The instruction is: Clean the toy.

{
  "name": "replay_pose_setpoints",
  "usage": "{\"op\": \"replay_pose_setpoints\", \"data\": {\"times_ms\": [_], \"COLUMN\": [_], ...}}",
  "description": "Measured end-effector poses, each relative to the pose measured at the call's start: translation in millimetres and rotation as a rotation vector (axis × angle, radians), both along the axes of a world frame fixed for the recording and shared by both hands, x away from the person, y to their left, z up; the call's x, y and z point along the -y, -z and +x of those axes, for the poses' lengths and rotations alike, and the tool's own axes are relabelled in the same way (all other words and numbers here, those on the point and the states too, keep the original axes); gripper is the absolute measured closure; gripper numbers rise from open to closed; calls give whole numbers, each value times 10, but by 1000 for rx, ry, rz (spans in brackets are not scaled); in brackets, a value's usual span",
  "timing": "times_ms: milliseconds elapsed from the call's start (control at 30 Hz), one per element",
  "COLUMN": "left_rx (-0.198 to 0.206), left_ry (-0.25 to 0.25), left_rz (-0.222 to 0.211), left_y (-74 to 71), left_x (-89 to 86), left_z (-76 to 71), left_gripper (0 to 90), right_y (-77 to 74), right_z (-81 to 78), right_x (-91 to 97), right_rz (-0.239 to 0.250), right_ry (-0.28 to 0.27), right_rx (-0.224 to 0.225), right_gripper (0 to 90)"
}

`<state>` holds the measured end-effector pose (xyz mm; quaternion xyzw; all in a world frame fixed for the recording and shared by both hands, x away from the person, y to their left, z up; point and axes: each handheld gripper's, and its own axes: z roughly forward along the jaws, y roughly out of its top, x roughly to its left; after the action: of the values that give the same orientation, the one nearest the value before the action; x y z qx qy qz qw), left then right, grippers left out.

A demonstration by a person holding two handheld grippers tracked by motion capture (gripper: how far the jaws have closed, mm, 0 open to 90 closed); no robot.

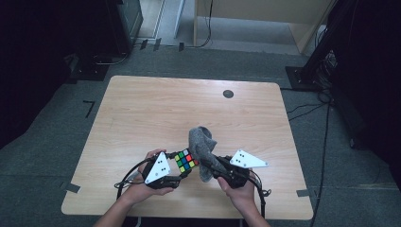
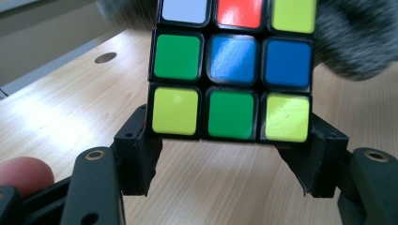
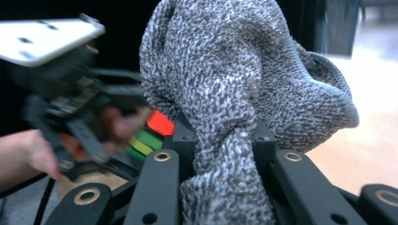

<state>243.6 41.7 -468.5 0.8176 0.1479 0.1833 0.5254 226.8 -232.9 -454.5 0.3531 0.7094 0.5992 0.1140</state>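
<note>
Left gripper [image 1: 182,171] has its jaws clamped on the puzzle cube [image 1: 186,160], gripping it by the two opposite sides of its lowest layer, cube lifted off the table [image 1: 142,109] near the front edge, roughly centre. Right gripper [image 1: 213,169] has its jaws squeezed together on a bunched grey sock [image 1: 202,146], the sock standing up out of the jaws with its open cuff [image 3: 328,89] flopped over to one side. Sock sits just right of the cube and looks to be touching or brushing its far side; in the left gripper view grey fabric [image 2: 356,42] shows behind the cube's top corners. Step in hand reads as getting sock and cube together, probably wiping the cube or feeding it into the sock; cannot tell which. To do it well: keep the cube grip low and firm so the top layers stay exposed and do not twist, bring the cuff opening over a cube corner rather than a flat face, move slowly since the sock is limp and may fold shut. In the way: the pinched sock bunch closes off much of its own opening, and the two grippers sit close together, so the grey plates and cables could knock. Elsewhere relative to the cube: a dark round grommet [image 1: 228,93] far back and right on the table, nothing else on top.
</note>
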Motion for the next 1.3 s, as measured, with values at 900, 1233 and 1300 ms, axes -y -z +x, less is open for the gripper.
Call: {"op": "replay_pose_setpoints", "data": {"times_ms": [900, 1233, 1300], "left_rx": [91, 97, 98], "left_ry": [9, -29, -26], "left_rz": [96, 131, 131], "left_y": [7, 19, 18], "left_x": [140, 186, 172], "left_z": [-113, -104, -105], "left_gripper": [346, 346, 346], "right_y": [-182, -135, -127], "right_z": [-213, -219, -252], "right_x": [-265, -376, -420], "right_rz": [-164, -202, -239], "right_ry": [-52, -15, -17], "right_rx": [152, 201, 229], "right_gripper": [702, 696, 698]}}
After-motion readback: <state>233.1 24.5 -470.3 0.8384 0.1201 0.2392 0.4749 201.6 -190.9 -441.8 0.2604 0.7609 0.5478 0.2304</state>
